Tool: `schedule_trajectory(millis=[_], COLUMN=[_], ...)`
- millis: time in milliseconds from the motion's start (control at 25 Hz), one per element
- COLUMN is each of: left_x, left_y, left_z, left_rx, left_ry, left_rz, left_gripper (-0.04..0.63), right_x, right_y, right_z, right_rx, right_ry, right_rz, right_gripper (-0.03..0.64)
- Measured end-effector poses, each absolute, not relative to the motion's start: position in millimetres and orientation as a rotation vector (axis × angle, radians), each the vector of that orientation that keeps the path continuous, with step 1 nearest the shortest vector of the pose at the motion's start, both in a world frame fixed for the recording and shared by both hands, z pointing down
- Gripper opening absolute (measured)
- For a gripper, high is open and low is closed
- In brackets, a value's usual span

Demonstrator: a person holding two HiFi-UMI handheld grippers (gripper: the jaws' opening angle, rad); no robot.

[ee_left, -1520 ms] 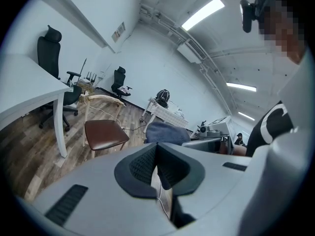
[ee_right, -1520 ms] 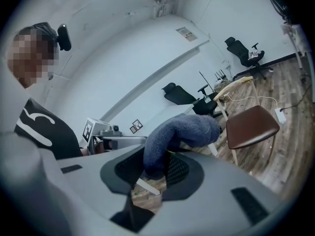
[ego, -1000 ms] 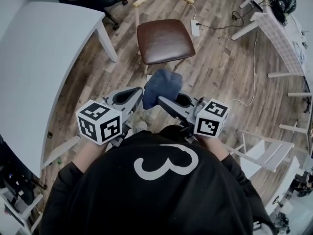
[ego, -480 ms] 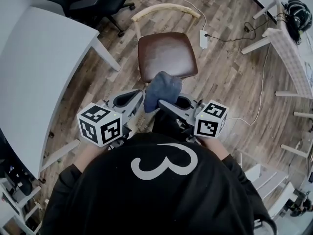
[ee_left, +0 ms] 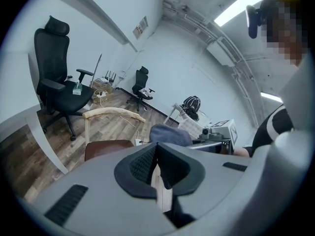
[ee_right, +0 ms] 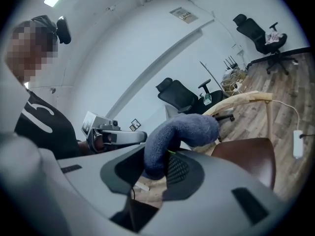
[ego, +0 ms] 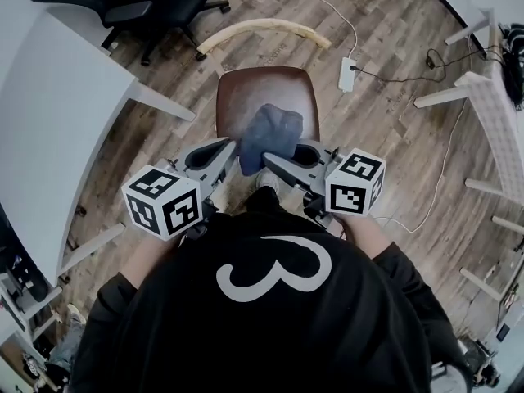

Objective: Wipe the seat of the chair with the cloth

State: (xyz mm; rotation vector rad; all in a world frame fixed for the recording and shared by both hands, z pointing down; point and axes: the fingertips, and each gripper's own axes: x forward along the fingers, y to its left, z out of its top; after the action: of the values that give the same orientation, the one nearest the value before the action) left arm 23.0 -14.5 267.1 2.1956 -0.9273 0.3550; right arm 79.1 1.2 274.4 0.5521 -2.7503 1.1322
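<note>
The right gripper [ego: 267, 161] is pinching a soft, fuzzy blue cloth [ego: 271, 133], which is bulging out in a rounded lump over the front of the glossy brown chair seat [ego: 246, 98]. The left gripper [ego: 231, 144] is sitting alongside, jaws pressed together on nothing. A curved pale wooden backrest [ego: 264, 29] is arching beyond, with plank flooring [ego: 393, 137] all around and a white table [ego: 49, 113] lying to the left.

Probably an office: desks [ego: 57, 113], swivel chairs [ee_left: 55, 77].

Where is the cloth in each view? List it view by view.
Head view: cloth, centre, overlapping the near edge of the chair seat, held by the right gripper.
Left gripper view: cloth, centre, just above the jaws.
Right gripper view: cloth, centre, clamped between the jaws.
Shared landmark: the brown chair seat.
</note>
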Motion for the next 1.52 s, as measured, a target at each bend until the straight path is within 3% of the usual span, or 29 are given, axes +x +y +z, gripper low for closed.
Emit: schedule_trajectory(millis=[800,1520], left_x=[-14,-99], left_y=[-99,-178], left_z=[366,511], left_rx=[2.065,1.874], left_ry=[-1.026,-0.914], left_rz=[0.447,0.548], left_gripper=[0.014,0.014], right_x=[59,-41], right_y=[-79,-203], right_z=[352,485], right_rx=[0.554,0.587], right_ry=[-2.537,-2.382], right_rz=[1.163,1.173], right_gripper=[0.087,0.087])
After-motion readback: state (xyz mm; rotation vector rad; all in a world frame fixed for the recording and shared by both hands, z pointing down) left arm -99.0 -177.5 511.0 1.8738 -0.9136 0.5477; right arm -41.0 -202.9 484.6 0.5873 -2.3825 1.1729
